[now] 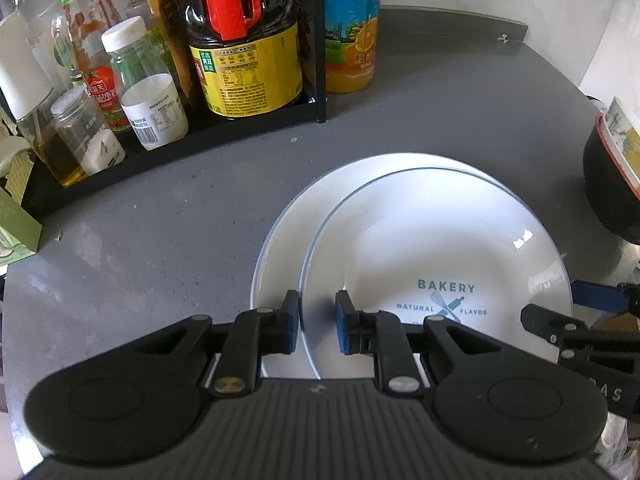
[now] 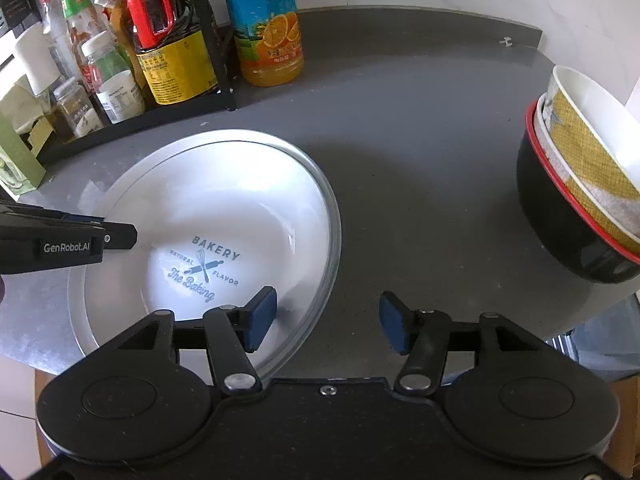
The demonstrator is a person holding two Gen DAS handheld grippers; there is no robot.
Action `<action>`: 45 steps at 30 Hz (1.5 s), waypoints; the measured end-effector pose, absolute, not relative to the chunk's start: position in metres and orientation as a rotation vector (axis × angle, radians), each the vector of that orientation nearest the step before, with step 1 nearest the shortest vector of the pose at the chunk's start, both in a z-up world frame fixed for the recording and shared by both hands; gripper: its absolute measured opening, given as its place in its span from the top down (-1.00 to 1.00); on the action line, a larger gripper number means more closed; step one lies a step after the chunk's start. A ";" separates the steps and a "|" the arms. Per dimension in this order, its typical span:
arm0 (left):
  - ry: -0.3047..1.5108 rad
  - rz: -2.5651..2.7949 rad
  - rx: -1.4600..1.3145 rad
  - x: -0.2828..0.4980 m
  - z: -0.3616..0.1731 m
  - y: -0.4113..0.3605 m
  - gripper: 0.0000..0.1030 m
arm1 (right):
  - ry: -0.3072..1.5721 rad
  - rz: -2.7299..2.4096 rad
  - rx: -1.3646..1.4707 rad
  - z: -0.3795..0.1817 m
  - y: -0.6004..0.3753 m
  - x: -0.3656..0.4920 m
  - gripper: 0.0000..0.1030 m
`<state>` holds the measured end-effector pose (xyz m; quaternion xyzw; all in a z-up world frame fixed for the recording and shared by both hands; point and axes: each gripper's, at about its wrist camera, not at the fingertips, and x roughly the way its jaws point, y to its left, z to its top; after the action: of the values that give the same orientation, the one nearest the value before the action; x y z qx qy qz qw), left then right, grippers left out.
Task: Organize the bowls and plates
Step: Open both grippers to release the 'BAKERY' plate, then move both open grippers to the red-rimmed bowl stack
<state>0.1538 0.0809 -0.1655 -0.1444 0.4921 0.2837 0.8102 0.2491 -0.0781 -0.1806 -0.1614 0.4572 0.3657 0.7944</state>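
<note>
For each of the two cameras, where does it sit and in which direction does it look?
Left wrist: sits on the left tool, looking forward and down at the stacked white plates; its own fingers straddle the upper plate's rim.
Right wrist: sits on the right tool, facing the grey counter; its fingers are spread apart.
Shared: the plates, nested bowls, orange juice bottle, and each other's tool.

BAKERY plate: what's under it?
The BAKERY plate lies offset on another white plate, whose rim shows on the left and far side. The rest is covered, so anything further beneath is hidden.
</note>
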 end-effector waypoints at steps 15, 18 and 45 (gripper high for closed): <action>0.997 0.659 -0.311 0.150 -0.121 0.075 0.58 | 0.941 0.808 0.011 -0.128 -0.156 0.251 -0.10; 0.981 0.642 -0.318 0.148 -0.109 0.068 0.33 | 0.942 0.787 0.043 -0.126 -0.167 0.251 -0.20; 0.921 0.477 -0.300 0.222 -0.068 -0.017 -0.57 | 0.848 0.635 0.159 -0.077 -0.244 0.281 -0.99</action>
<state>0.2224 -0.0167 -0.0682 -0.1429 0.4385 0.2272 0.8577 0.2815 -0.2440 -0.0770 0.0756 0.4040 0.3026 0.8599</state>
